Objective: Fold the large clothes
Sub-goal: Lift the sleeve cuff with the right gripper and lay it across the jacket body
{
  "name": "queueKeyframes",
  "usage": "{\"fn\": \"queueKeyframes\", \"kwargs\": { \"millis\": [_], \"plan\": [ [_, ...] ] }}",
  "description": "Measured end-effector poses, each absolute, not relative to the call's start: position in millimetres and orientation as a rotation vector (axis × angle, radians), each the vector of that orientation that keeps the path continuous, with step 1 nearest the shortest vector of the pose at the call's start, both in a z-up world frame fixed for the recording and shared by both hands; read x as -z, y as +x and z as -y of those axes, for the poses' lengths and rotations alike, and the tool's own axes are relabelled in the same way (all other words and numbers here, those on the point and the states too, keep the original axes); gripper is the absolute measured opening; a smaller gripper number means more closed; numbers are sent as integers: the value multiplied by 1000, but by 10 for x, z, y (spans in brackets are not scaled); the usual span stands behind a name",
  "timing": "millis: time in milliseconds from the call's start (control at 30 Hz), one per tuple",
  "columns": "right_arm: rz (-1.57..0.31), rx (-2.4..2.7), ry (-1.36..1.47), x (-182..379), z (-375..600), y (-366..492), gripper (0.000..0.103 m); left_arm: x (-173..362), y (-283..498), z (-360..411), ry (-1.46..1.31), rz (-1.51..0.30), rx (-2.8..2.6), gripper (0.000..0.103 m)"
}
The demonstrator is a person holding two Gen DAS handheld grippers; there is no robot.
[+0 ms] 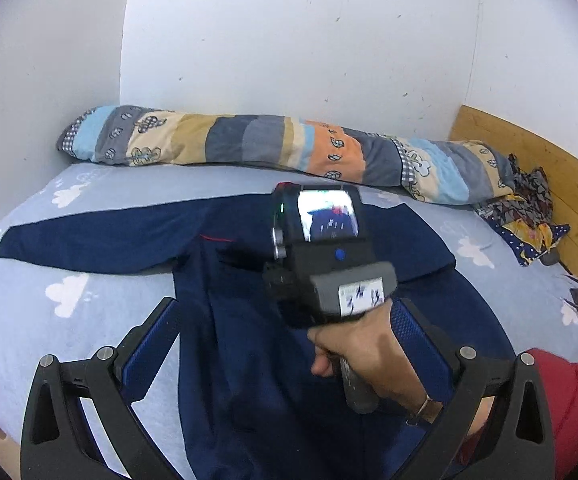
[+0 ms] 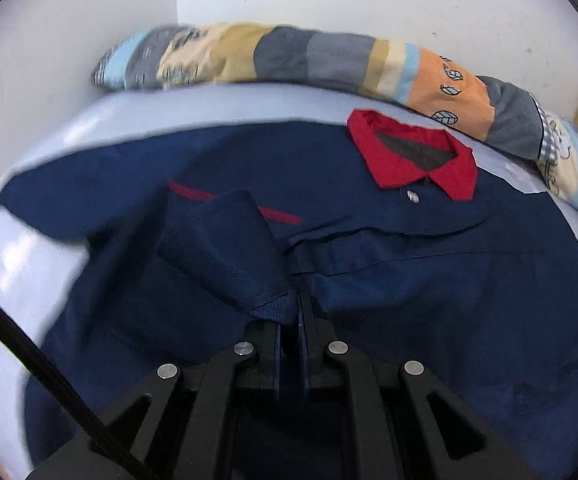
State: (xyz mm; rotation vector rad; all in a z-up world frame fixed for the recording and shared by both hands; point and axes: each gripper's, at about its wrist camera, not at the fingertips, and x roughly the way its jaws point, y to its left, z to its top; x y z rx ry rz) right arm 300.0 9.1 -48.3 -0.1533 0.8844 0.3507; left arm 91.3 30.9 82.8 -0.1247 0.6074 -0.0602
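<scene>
While the right gripper (image 2: 291, 320), jaws pinched on the sleeve (image 2: 225, 256), folds it across the shirt (image 2: 409, 280), the left gripper (image 1: 285, 360) hangs wide open, empty; next, lay the sleeve flat.

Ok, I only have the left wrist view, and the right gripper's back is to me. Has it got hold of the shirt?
Observer: Yes. The right gripper is shut on the sleeve end, over the shirt.
Operator: Where is the collar?
Observer: The red collar lies flat, right of the sleeve, near the quilt.
Operator: Is it buttoned?
Observer: One white button sits just below the collar; whether it is fastened, I cannot tell.
</scene>
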Motion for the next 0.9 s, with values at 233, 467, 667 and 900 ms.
{"fn": "queueKeyframes", "kwargs": {
  "millis": [233, 467, 667, 900],
  "plan": [
    [-871, -379, -272, 448, -491, 2974, 8, -801, 939, -255, -97, -620, 63, 103],
    [-894, -375, -402, 721, -378, 2784, 63, -833, 950, -375, -143, -613, 50, 103],
    [-791, -389, -344, 315, 80, 2810, 66, -824, 959, -373, -143, -613, 50, 103],
    [-815, -156, -334, 290, 723, 3390, 71, -792, 993, -344, -126, -619, 34, 103]
  ]
}}
